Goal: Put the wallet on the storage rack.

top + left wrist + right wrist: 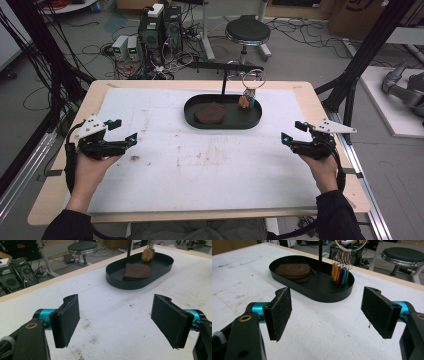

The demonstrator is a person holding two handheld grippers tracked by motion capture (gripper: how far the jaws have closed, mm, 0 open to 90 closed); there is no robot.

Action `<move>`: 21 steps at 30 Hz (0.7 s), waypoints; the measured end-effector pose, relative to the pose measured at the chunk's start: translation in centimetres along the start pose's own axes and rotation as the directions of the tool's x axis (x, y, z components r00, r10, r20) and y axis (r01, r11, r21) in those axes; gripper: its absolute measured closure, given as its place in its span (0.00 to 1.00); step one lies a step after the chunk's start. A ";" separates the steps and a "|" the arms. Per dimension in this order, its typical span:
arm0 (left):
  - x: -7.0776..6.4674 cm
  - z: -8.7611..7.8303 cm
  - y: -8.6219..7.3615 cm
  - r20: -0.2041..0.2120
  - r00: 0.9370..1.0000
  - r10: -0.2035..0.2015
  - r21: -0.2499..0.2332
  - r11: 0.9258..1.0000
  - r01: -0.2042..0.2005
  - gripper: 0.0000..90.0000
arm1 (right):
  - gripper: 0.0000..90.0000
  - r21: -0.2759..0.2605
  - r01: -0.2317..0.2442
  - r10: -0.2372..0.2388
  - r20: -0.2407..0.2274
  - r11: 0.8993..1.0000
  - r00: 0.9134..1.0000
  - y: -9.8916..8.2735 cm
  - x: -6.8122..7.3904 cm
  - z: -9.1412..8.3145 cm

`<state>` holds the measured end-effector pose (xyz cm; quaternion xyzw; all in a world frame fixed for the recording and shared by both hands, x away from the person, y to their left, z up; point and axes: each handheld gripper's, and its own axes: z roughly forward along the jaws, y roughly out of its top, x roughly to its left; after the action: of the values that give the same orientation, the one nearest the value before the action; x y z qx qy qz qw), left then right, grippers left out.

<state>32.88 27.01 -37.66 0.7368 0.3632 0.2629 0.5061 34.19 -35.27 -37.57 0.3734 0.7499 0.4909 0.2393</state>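
A black oval tray [192, 117] [160, 272] [322, 296] lies at the far middle of the white table cover. In it rests a brown leather pouch [209, 113] [137, 270] [293, 271]. A bunch of coloured key tags [245, 101] [147, 254] [340, 272] hangs on a ring from a black stand's arm, over the tray's right end. My left gripper [126, 131] [117, 322] hovers low over the table at the left, open and empty. My right gripper [292, 131] [327, 315] is at the right, open too, with nothing between its pads.
The black stand's post [223, 80] rises from the tray's far side. Brown stains [210, 155] mark the cover's middle. Beyond the table's far edge are a round stool [247, 31], computer boxes [159, 27] and many cables. Black frame struts stand at both sides.
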 end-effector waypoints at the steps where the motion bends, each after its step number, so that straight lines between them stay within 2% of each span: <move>1: 0.2 0.1 -0.1 -0.005 1.000 -0.008 -0.001 1.000 0.008 0.24 | 0.28 0.001 0.000 0.000 0.002 1.000 1.000 -0.1 0.0 0.0; 5: 0.5 0.4 -0.5 -0.015 0.999 -0.033 0.001 0.999 0.034 0.24 | 0.27 0.005 -0.004 0.004 0.007 1.000 1.000 -0.3 -0.1 -0.4; 12: 0.8 0.4 -0.7 -0.025 0.998 -0.054 -0.006 0.999 0.054 0.24 | 0.26 0.005 -0.008 0.008 0.009 1.000 1.000 -0.4 -0.3 -0.5; 21: 0.8 0.7 -1.0 -0.019 0.999 -0.051 -0.001 0.999 0.051 0.24 | 0.24 0.007 -0.002 0.002 0.006 1.000 1.000 -0.5 -0.4 -0.6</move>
<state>33.61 27.51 -38.82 0.7244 0.3867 0.2571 0.5095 33.83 -36.02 -37.78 0.3764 0.7504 0.4874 0.2401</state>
